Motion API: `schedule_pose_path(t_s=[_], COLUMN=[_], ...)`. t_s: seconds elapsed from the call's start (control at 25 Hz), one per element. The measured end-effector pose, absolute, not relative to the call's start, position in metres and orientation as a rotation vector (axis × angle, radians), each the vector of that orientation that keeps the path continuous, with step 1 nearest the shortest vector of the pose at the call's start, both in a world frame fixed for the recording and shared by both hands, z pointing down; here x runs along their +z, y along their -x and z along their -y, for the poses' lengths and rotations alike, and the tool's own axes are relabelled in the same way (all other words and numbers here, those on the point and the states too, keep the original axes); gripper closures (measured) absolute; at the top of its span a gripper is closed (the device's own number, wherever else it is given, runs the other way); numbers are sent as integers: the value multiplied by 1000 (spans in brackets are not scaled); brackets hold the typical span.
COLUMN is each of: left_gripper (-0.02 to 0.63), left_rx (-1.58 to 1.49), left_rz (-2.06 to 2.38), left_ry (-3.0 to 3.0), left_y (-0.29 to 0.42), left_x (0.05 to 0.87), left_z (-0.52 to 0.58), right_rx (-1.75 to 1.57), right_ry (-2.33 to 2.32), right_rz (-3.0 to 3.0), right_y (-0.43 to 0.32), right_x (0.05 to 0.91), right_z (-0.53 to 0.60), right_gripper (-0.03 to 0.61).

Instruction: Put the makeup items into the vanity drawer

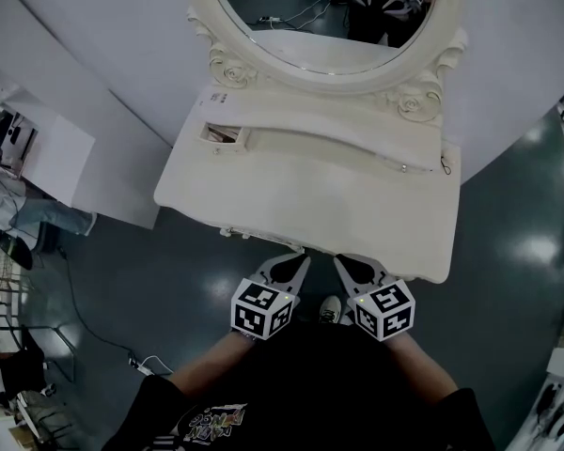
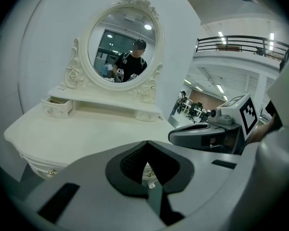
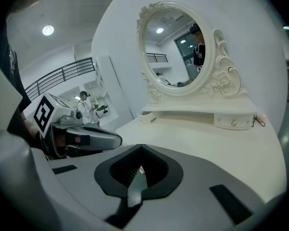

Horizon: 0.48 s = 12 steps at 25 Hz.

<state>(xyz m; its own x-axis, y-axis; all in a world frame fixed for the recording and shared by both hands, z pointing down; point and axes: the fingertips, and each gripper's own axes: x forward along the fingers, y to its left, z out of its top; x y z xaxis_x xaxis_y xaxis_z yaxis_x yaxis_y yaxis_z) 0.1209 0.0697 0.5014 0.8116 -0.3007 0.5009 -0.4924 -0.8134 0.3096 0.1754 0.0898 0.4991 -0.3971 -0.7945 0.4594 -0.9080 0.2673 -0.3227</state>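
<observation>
A white vanity with an oval mirror stands in front of me. Its small left drawer is pulled open, and something pale and brownish lies inside; I cannot tell what. The right drawer is closed. My left gripper and right gripper hang side by side at the vanity's front edge, both shut with nothing in them. The left gripper view has its own closed jaws, the open drawer and the right gripper. The right gripper view shows shut jaws and the left gripper.
A curved white wall backs the vanity. A person stands at the far left on the dark floor, where a cable trails. My shoe shows below the grippers. A small hook hangs by the right drawer.
</observation>
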Motion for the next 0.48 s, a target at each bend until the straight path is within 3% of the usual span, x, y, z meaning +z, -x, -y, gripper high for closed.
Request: schedule_pose_path(t_s=[0.48], left_gripper=[615], left_rx=[607], left_rz=[601], left_ry=[-2565], left_y=[-116], left_x=[499], left_z=[-74], right_rx=[805], right_ry=[-1583], right_rz=[2337], right_y=[-171], right_x=[496], right_z=[-93], right_gripper=[549])
